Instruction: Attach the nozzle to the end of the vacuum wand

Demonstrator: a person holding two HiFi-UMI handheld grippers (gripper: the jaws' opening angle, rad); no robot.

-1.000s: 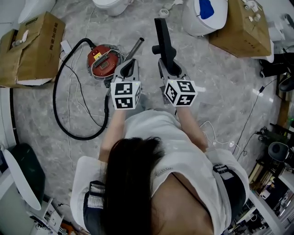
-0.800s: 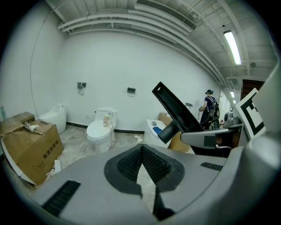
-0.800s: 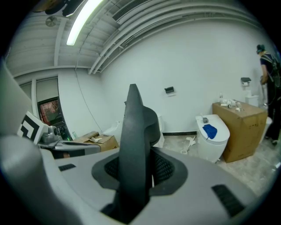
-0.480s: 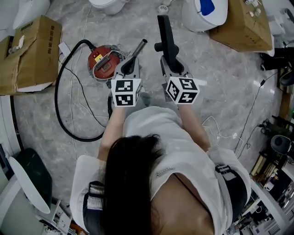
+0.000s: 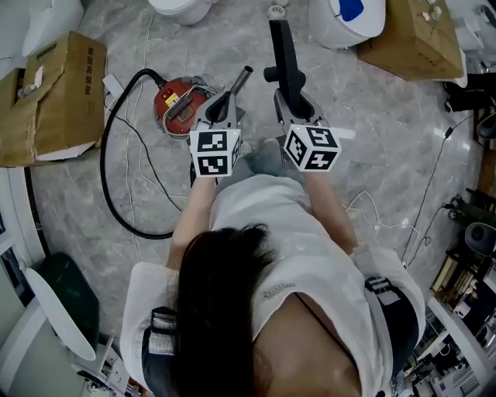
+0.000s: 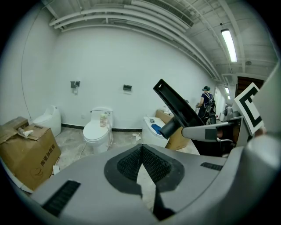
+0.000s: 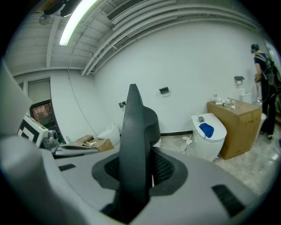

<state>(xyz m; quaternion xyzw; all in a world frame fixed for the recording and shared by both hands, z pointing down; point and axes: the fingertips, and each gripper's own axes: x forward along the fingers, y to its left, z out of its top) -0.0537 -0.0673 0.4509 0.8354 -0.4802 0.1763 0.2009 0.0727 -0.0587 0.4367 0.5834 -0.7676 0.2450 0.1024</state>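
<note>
- The vacuum (image 5: 180, 108), a red canister, lies on the grey floor (image 5: 372, 155) and serves as the landmark here.
- The right gripper (image 5: 293, 101) is held to the right of the vacuum, well apart from it. Its jaws are clamped on the black nozzle (image 5: 280, 50).
- The nozzle sticks out past those jaws and points away from the person. A short round stub on its side faces the vacuum.
- The left gripper (image 5: 225, 99) hovers just right of the vacuum, between it and the right gripper. Its jaws are pressed together with nothing in them.
- The wand (image 5: 241, 77), a metal tube, shows past the left gripper's tip, just right of the vacuum. Its end slants away from the vacuum and stands apart from the nozzle. Its lower part is hidden under the left gripper.
- A black hose (image 5: 105, 170) leaves the vacuum's left side and loops over the floor toward the person.
- A cardboard box (image 5: 54, 93) sits well to the left of the vacuum.
- A white toilet (image 5: 182, 8) stands beyond the vacuum, at the top edge of the head view.
</note>
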